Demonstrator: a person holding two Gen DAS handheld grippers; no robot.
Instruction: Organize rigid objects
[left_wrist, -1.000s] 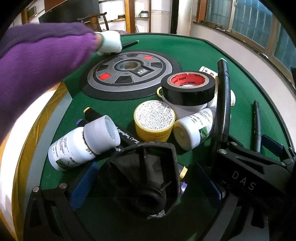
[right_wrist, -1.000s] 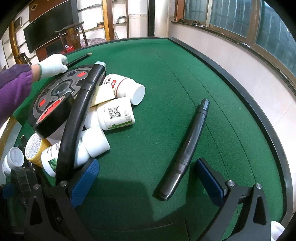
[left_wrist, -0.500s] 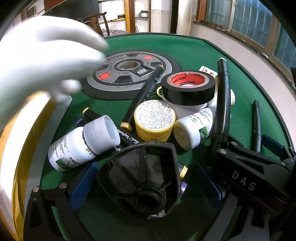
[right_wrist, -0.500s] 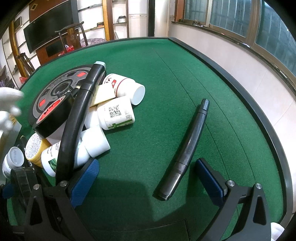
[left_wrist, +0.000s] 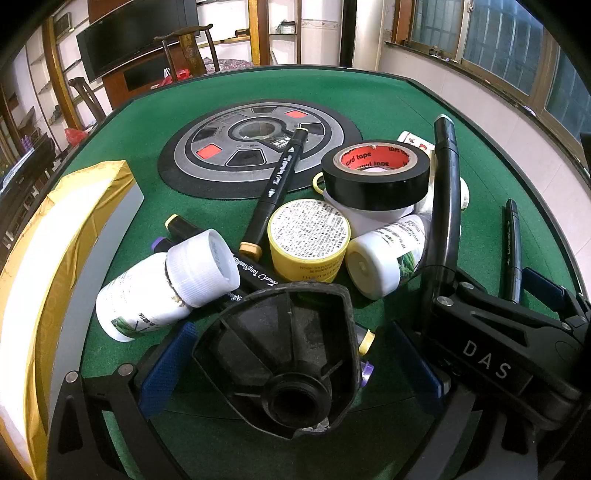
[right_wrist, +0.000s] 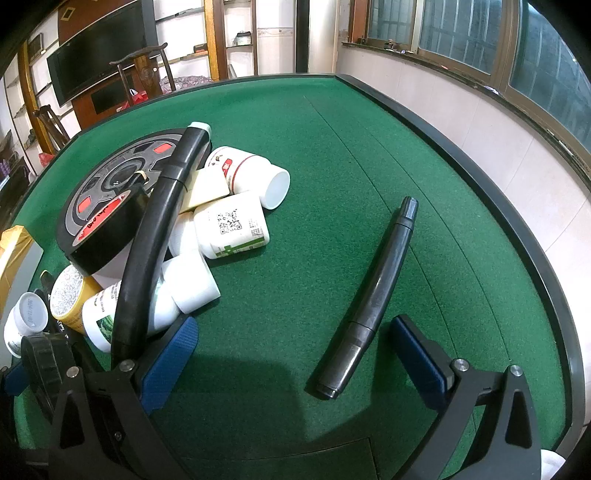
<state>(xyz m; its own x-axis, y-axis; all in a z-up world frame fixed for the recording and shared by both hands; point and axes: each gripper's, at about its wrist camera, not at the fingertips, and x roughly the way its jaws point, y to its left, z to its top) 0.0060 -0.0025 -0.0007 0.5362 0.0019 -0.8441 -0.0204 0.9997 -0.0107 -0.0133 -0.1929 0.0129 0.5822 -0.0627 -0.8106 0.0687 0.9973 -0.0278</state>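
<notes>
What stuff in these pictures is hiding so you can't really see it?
- Purple-capped marker, left wrist view: mostly hidden under the white bottle and the black funnel.
- Yellow box, left wrist view: cut off by the picture's left edge.
- Bottle under the black tape roll, left wrist view: its top is covered by the roll.
- Label print on the yellow can: too small to read.
- Black funnel, right wrist view: only an edge shows at the lower left.

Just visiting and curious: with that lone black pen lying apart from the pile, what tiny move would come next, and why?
Probably the right gripper eases forward and right until its open jaws straddle the black pen. The pen lies alone on the felt just ahead of it, unblocked and apart from the pile.
</notes>
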